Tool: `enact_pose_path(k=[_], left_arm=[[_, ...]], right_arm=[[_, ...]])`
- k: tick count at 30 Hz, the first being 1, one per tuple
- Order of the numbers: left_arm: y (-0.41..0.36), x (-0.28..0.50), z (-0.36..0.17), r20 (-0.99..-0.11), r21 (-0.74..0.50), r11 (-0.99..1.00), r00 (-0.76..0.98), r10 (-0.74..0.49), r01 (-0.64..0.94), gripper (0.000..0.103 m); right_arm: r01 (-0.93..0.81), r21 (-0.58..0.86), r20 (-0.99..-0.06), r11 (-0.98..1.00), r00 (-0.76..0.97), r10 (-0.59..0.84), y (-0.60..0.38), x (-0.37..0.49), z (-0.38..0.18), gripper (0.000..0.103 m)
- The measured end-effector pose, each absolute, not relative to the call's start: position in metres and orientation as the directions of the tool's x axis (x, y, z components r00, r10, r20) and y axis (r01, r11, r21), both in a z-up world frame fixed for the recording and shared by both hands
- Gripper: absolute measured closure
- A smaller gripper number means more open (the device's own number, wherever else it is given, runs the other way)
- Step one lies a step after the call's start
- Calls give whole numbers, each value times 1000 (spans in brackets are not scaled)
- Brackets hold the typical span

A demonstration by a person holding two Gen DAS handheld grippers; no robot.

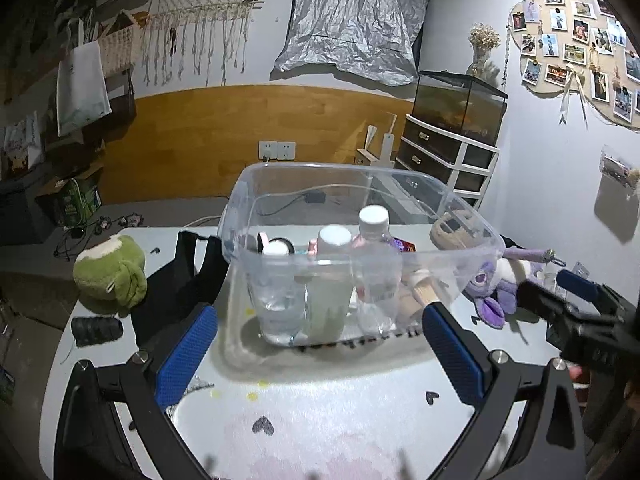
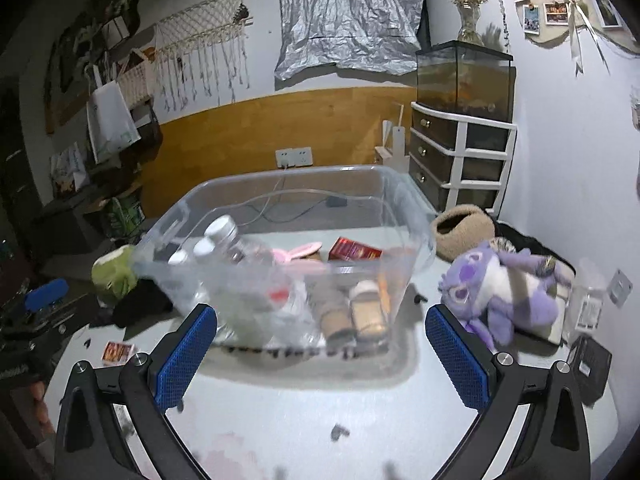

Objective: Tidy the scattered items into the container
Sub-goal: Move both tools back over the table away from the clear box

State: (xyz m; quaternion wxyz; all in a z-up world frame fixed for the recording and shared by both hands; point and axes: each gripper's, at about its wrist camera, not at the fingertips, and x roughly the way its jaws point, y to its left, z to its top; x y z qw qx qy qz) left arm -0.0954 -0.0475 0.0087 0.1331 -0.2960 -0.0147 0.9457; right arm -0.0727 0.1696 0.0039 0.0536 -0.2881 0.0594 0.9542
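A clear plastic bin [image 1: 460,216] stands mid-table and holds several bottles [image 1: 374,268], a red box [image 2: 354,250] and a pink item. It also shows in the right wrist view [image 2: 416,216]. My left gripper [image 1: 320,354] is open and empty in front of the bin. My right gripper [image 2: 322,352] is open and empty, near the bin's front. A green frog plush [image 1: 110,276] and black cloth [image 1: 176,280] lie left of the bin. A purple plush [image 2: 504,292] lies right of it.
A black roll [image 1: 96,330] lies by the frog. A tan fuzzy pouch [image 2: 464,230], a clear small box [image 2: 586,300] and a black box [image 2: 592,360] sit at the right. A small card pack [image 2: 117,353] lies front left. The table edge curves at the left.
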Motion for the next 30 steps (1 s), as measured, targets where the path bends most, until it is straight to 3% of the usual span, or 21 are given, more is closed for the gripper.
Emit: enact_pose_path(k=[17, 30], left_arm=[[-55, -58, -18, -566, -78, -961, -782, 261, -265, 0], [-52, -40, -23, -598, -130, -961, -754, 273, -244, 0]], right_arm=[[-207, 128, -635, -970, -768, 80, 145, -27, -36, 0], [-229, 135, -628, -964, -773, 96, 150, -5, -34, 0]])
